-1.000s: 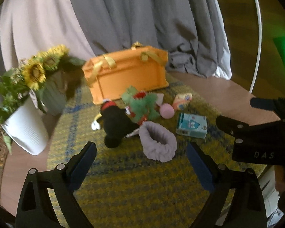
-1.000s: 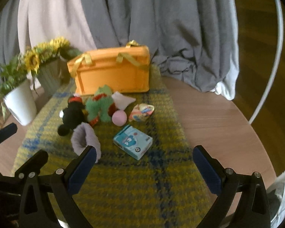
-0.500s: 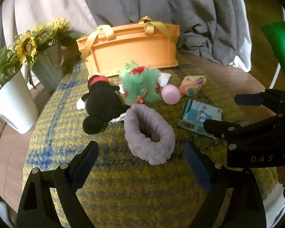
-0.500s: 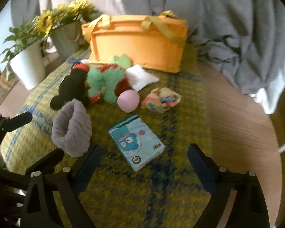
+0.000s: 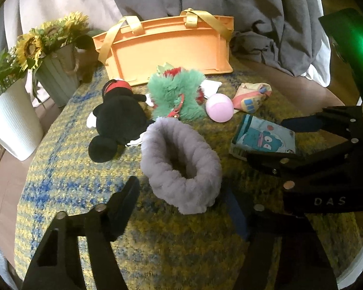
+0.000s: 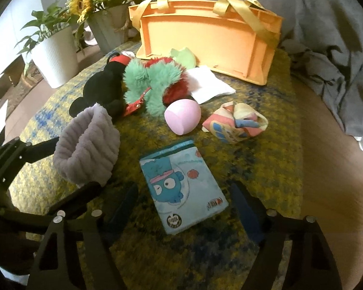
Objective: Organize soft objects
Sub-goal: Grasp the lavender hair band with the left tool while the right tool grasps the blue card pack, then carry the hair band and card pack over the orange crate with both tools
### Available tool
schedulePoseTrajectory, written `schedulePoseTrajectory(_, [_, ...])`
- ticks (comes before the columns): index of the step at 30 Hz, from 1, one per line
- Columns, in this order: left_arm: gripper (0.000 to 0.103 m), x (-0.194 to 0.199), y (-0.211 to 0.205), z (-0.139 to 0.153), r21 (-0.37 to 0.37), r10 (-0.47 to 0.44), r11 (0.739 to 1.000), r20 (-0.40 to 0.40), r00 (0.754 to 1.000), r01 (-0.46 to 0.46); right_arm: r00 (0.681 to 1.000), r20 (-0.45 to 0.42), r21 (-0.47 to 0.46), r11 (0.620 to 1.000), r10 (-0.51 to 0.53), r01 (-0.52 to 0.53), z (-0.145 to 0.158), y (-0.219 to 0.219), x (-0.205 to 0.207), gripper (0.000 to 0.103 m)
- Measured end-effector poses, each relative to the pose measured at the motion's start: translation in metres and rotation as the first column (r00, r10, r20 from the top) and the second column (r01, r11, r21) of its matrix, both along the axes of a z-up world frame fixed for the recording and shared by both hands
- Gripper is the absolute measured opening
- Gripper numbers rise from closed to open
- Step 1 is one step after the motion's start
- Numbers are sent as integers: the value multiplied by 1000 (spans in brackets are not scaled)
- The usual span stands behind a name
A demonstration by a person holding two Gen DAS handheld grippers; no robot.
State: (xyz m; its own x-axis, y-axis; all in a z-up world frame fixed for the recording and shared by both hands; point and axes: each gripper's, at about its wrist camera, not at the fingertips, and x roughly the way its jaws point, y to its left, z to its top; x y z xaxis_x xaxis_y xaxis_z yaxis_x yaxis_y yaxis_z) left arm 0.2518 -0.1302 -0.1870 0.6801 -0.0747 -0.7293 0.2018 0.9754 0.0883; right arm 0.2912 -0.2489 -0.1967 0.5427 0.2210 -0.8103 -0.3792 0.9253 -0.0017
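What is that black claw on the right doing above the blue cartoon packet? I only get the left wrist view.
Observer: In the right wrist view the right gripper straddles the tissue pack. Its jaws are closing, and the pads are not yet touching the pack.
Operator: What's on the end of the packet that the claw hides from me?
Observer: A round printed badge sits in the near corner.
Operator: And the white scrap beside the pink ball?
Observer: It is a flat, folded white cloth, lying between the green and red plush toy and the orange basket.
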Motion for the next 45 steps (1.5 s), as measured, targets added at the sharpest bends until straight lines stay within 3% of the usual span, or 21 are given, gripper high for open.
schedulePoseTrajectory(5, [46, 5, 3, 0, -36, 2, 999, -19, 1000, -2, 999, -32, 10, 1000, 1, 0, -9, 0, 4, 67])
schedulePoseTrajectory(7, [34, 4, 2, 1, -20, 3, 1000, -7, 1000, -3, 1000, -27, 13, 1000, 3, -2, -10, 0, 2, 63])
schedulePoseTrajectory(11, [27, 4, 6, 3, -41, 9, 999, -10, 1000, -9, 1000, -17, 21, 999, -23, 24, -8, -2, -1, 62])
schedulePoseTrajectory(23, [27, 3, 29, 37, -96, -3, 995, 28, 1000, 6, 986, 23, 87, 983, -163, 161, 22, 2, -20, 62])
schedulePoseTrajectory(45, [27, 28, 66, 131, -141, -76, 984, 226, 971, 109, 914, 268, 198, 946, -305, 257, 116, 30, -27, 62])
